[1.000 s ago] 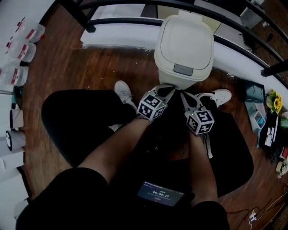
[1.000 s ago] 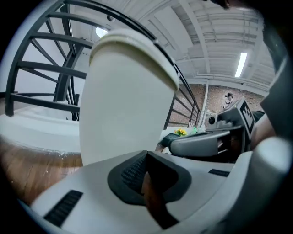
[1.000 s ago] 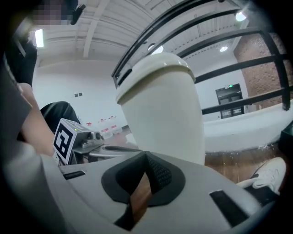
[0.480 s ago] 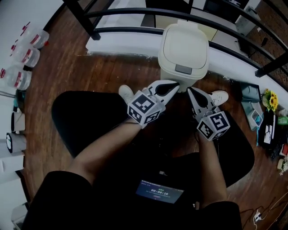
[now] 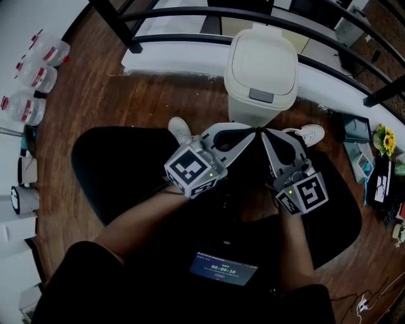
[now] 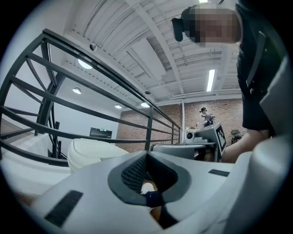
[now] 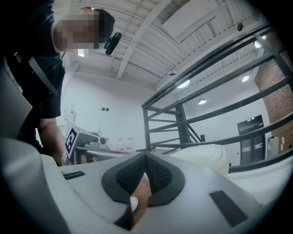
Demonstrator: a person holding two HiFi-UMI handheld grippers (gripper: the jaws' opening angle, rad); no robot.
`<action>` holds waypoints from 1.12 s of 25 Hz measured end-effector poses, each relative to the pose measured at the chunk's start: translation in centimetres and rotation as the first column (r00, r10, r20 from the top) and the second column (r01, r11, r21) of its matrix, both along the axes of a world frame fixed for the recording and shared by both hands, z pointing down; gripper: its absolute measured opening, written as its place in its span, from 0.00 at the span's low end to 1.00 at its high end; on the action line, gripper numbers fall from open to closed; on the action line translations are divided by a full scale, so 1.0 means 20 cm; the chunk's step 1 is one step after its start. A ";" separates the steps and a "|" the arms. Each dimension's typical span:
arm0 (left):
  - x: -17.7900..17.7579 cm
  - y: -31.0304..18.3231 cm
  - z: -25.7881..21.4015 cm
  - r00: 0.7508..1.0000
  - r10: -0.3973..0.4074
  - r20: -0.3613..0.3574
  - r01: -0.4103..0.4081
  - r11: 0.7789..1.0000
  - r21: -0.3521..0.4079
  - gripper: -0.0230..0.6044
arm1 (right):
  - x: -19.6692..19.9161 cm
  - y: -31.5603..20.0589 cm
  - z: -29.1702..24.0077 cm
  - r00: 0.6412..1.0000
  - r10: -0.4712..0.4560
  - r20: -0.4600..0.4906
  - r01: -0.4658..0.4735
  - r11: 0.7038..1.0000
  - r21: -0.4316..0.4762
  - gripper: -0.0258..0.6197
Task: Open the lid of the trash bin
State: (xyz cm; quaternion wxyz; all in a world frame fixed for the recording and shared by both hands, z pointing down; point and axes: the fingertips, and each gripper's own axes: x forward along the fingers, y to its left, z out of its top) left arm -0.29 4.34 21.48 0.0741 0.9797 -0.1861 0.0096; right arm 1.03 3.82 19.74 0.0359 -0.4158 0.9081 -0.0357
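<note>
A cream trash bin (image 5: pixel 261 73) stands on the wooden floor by the railing, its lid down and a grey push tab (image 5: pixel 261 95) at the front edge. Both grippers hover in front of it, below the tab and not touching it. My left gripper (image 5: pixel 252 131) is shut and empty, pointing up and to the right. My right gripper (image 5: pixel 263 133) is shut and empty too, its tips almost meeting the left's. The bin (image 6: pixel 91 148) shows left of the shut left gripper (image 6: pixel 146 153) in the left gripper view. It (image 7: pixel 206 155) shows right of the shut right gripper (image 7: pixel 145 155) in the right gripper view.
A black metal railing (image 5: pixel 190 16) and a white ledge (image 5: pixel 171 60) run behind the bin. White shoes (image 5: pixel 179 131) (image 5: pixel 311 133) stand on a black mat (image 5: pixel 107 171). Bottles (image 5: pixel 38 63) line the left edge, and flowers (image 5: pixel 384 142) and clutter lie at right. A lit screen (image 5: pixel 223 269) sits near my waist.
Both grippers have drawn back from the bin's front toward the person and risen toward the camera. Their tips have come together. The lid stays down.
</note>
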 end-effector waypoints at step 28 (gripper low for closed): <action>-0.09 -0.09 0.12 0.999 -0.035 -0.002 0.035 0.995 0.093 0.09 | -0.09 -0.06 0.14 1.000 0.015 -0.011 -0.015 1.000 0.011 0.07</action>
